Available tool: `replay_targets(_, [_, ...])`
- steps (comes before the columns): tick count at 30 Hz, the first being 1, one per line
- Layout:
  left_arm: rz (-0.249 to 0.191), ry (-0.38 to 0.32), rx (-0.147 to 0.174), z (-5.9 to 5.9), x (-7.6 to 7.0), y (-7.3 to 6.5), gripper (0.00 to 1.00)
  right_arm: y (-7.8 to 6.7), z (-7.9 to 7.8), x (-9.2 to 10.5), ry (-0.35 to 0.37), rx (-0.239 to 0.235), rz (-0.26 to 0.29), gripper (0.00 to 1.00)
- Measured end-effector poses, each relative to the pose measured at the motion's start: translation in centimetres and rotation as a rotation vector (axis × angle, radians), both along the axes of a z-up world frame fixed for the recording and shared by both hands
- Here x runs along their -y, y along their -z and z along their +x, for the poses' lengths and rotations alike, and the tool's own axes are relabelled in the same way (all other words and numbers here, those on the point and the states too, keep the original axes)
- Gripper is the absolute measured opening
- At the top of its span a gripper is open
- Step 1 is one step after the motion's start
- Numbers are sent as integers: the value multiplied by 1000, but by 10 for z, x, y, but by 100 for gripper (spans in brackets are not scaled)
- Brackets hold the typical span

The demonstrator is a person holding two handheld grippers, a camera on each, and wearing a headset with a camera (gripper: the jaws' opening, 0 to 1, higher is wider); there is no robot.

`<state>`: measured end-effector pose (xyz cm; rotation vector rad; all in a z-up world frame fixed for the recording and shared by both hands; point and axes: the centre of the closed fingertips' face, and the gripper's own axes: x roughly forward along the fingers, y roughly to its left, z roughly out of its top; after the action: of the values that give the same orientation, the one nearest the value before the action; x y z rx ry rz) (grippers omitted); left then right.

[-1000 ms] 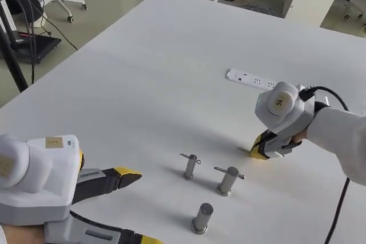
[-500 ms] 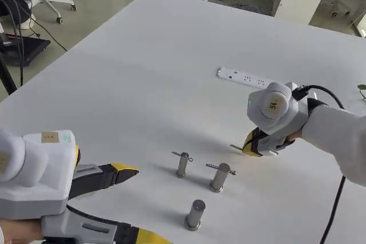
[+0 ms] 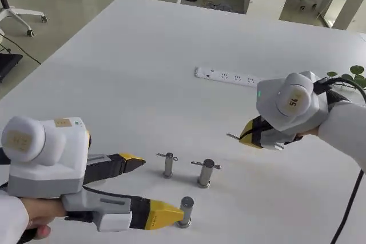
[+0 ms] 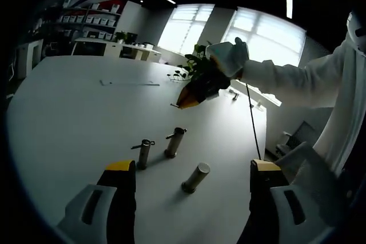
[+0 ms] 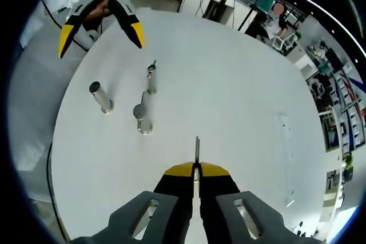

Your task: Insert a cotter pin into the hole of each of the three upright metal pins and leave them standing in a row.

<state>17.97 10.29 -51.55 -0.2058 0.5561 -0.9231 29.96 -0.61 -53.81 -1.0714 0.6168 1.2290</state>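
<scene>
Head view: the right tool point(image 3: 247, 138) is shut tight on the last cotter pin point(image 3: 231, 136), held up above the bench point(image 3: 143, 55). Two metal pins point(image 3: 168, 164) down in front of it already have theirs. The bare pin point(image 3: 186, 211) stands just in front of the left tool point(image 3: 155, 188), between its wide-open, empty jaws. Next, it seems, the left tool should hold that pin steady. Then the right tool can line the cotter pin up with the small hole.

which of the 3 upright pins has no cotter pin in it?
The front pin, closest to the left gripper: bare top. The left rear pin and right rear pin each carry a cotter pin.
</scene>
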Motion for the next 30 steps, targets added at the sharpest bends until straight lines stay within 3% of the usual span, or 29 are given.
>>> replay_targets(3, [-26, 11, -10, 5, 9, -6, 72, -12, -10, 0, -4, 31, 29, 0])
replay_targets(5, [-31, 14, 20, 10, 15, -10, 66, -22, -13, -4, -21, 93, 62, 0])
replay_targets(9, [-38, 22, 5, 17, 25, -12, 63, -29, -29, -6, -1, 115, 97, 0])
replay_targets(13, [-71, 24, -5, 23, 35, -19, 54, -35, -49, -8, 1, 139, 130, 0])
replay_targets(18, [-117, 24, -38, 27, 48, -25, 49, -39, -68, -5, 4, 196, 118, 0])
replay_targets(20, [-148, 29, -74, 27, 55, -27, 44, -39, -71, -4, -1, 217, 102, 0])
replay_targets(22, [-148, 38, -70, 27, 61, -28, 38, -41, -81, -7, 11, 200, 122, 0])
replay_targets(24, [-157, 42, -63, 28, 65, -30, 34, -45, -88, -11, 5, 214, 140, 0])
replay_targets(30, [-183, 78, -89, 22, 79, -34, 25, -52, -100, -20, 0, 231, 160, 0])
